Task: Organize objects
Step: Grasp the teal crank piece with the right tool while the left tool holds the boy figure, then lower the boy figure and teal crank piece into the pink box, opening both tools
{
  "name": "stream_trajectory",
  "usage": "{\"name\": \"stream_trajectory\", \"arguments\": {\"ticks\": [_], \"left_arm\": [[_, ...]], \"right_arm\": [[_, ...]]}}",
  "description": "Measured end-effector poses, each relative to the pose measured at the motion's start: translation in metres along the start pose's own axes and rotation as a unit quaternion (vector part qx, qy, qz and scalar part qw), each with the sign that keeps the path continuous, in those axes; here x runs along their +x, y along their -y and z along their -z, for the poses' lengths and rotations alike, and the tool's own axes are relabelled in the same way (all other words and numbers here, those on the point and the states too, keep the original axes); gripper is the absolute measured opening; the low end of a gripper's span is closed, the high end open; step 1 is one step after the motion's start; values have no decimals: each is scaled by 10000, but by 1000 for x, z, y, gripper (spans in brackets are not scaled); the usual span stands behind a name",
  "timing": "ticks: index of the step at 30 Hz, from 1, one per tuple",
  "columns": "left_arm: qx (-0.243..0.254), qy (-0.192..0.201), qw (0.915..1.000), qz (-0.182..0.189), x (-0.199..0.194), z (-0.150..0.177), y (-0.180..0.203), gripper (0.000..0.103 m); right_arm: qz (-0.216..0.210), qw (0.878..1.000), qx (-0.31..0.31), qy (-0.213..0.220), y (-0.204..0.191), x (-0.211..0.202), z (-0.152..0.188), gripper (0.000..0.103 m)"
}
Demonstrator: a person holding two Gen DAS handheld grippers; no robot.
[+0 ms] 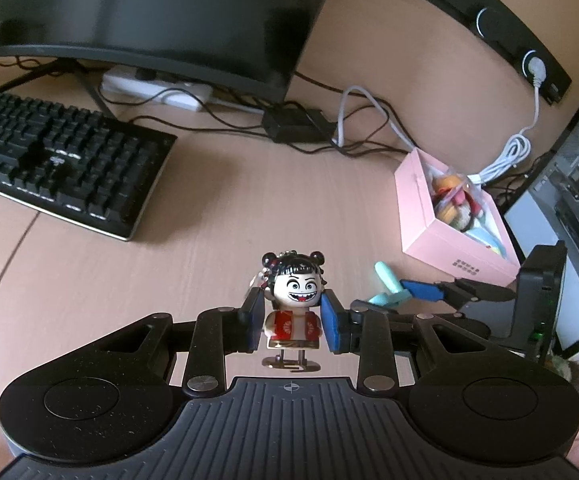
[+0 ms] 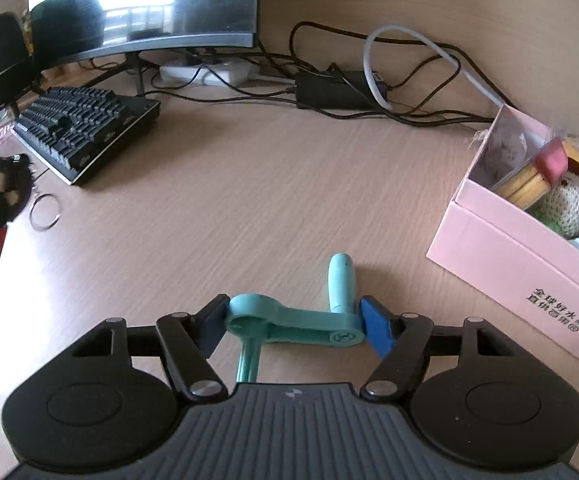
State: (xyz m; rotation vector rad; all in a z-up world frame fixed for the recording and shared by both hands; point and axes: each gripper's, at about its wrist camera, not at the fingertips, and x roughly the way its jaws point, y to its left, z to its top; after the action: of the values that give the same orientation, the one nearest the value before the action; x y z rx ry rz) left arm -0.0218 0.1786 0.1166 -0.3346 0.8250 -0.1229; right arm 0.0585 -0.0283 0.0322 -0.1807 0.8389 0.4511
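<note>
Left gripper (image 1: 292, 322) fingers clamped the figurine (image 1: 294, 304); right gripper (image 2: 295, 326) fingers pinched the teal crank (image 2: 295, 322) near the pink box (image 2: 501, 252); far bench (image 2: 269, 184) lay open.

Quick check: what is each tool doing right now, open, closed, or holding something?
Left tool: closed on the toy figure.
Right tool: closed on the teal crank handle.

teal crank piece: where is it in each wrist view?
Left wrist: teal crank right of centre, at the tip of the right tool, beside the figurine.
Right wrist: teal crank bottom centre, between the right tool's pads.
Shared landmark: pink box, right of the crank in both views.
</note>
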Motion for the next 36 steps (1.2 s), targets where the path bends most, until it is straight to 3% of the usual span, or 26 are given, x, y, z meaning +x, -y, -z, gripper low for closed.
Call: {"name": "stream_trajectory", "arguments": {"ticks": [8,13,20,29,33,36], "left_arm": [[294,-257,9985,378,22,5,25,34],[508,-489,9949,721,41,12,47,34],[877,-655,9859,1268,64,9,89,34],[1240,-520,9695,2048,95,-48,161,34],[1509,-131,9619,2276,108,-86,202,34],[1397,104,9617,2358,126,-111,226,34]], "right_arm": [[75,10000,-27,-41,9,-31,11,71],[361,9993,-31,8,26,-69,24,71],[831,9951,487,217,62,-128,34,71],[1449,9839,980,364,85,-175,61,71],[1716,9766,1214,456,94,-190,74,71],[1848,9718,1370,522,100,-197,81,71]]}}
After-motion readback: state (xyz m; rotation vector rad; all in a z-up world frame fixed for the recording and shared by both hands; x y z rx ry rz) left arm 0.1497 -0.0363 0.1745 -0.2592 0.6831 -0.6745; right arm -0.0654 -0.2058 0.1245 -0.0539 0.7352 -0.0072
